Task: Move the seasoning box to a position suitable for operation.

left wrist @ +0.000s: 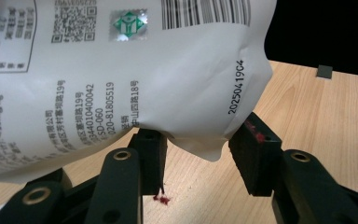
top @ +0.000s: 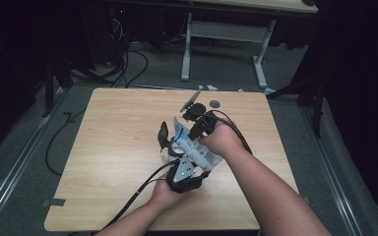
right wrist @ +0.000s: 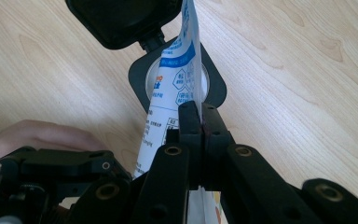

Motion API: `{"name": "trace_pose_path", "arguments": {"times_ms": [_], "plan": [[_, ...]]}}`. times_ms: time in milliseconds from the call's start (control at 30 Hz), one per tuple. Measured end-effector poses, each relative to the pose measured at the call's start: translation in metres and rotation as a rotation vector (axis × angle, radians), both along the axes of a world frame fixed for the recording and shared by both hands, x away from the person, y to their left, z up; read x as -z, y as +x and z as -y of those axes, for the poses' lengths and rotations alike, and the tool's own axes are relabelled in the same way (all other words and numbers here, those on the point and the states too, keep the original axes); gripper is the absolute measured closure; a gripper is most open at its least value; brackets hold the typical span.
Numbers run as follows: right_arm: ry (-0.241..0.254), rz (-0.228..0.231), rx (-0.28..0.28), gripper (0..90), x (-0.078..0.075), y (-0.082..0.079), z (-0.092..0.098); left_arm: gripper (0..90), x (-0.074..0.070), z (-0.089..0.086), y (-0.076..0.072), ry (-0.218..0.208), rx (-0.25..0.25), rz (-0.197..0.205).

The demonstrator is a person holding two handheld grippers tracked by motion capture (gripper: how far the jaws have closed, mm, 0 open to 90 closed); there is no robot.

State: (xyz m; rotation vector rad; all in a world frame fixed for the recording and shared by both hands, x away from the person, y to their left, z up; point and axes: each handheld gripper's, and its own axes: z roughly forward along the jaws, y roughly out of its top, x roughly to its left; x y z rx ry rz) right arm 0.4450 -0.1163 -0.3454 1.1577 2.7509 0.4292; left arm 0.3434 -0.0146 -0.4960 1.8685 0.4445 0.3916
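Observation:
A white pouch (top: 199,151) with blue print and a barcode hangs tilted between my two grippers above the wooden table (top: 118,162). My left gripper (top: 188,161) holds its lower end: in the left gripper view the pads press on either side of the pouch's bulging corner (left wrist: 121,70). My right gripper (right wrist: 201,121) is shut on the pouch's thin flat edge (right wrist: 177,79). Below that end stands a black-rimmed container (right wrist: 214,88), its flip lid (right wrist: 121,18) open. In the high view my right gripper (top: 189,138) comes in from the upper right.
A small dark disc (top: 215,103) lies near the table's far edge. A grey square piece (left wrist: 325,71) sits at an edge, and red specks (left wrist: 162,199) mark the wood under the left jaws. A white-legged desk (top: 224,34) and cables are on the floor beyond.

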Motion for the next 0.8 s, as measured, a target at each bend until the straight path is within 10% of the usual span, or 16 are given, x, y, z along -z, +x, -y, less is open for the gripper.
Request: {"name": "trace_pose_path", "arguments": {"times_ms": [800], "plan": [[0.013, -0.024, 0.029, 89.6, 0.004, -0.004, 0.008, 57.0, 0.013, -0.005, 0.002, 0.030, -0.002, -0.049]]}}
